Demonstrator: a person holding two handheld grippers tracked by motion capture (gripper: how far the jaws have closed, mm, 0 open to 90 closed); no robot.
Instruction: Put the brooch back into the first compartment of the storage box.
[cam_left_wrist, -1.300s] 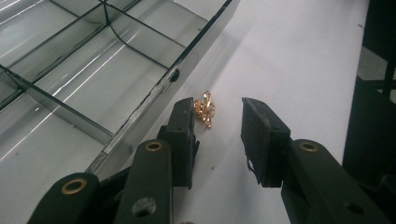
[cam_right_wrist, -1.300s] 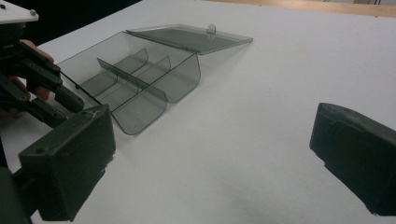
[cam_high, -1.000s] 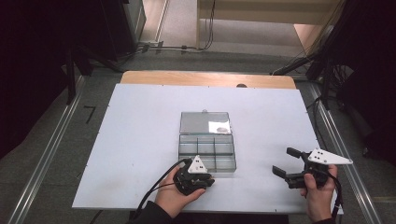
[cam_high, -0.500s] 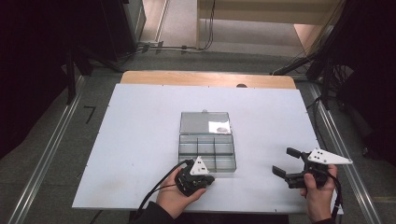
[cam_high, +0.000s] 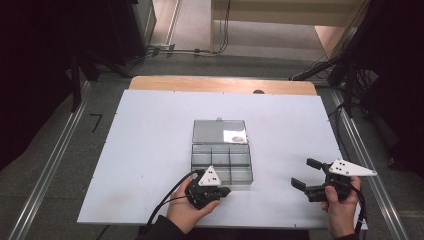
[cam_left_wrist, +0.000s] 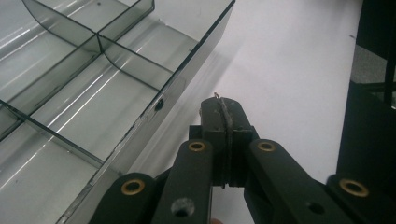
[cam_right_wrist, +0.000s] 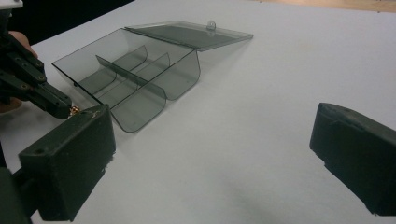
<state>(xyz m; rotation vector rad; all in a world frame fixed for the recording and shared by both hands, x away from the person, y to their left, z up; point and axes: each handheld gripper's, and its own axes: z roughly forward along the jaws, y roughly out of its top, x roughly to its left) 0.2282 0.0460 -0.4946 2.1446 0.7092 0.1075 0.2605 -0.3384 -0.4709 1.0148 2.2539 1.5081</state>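
A clear smoky plastic box (cam_high: 221, 165) with several empty compartments lies mid-table, its lid (cam_high: 219, 131) folded flat behind it. My left gripper (cam_high: 227, 190) sits at the box's near right corner, jaws pressed together. In the left gripper view (cam_left_wrist: 223, 105) a tiny gold-coloured piece (cam_left_wrist: 217, 94) peeks from the tips, beside the box wall (cam_left_wrist: 154, 116). The right gripper view also shows that piece (cam_right_wrist: 74, 110) at the left gripper's tip (cam_right_wrist: 60, 109). My right gripper (cam_high: 302, 172) is held to the right of the box, open and empty (cam_right_wrist: 210, 126), facing the box (cam_right_wrist: 130, 79).
The white board (cam_high: 150, 150) covers the table, with a wooden strip (cam_high: 222, 84) along its far edge. Dark floor, rails and cables surround it. A cable trails from the left gripper toward the near edge.
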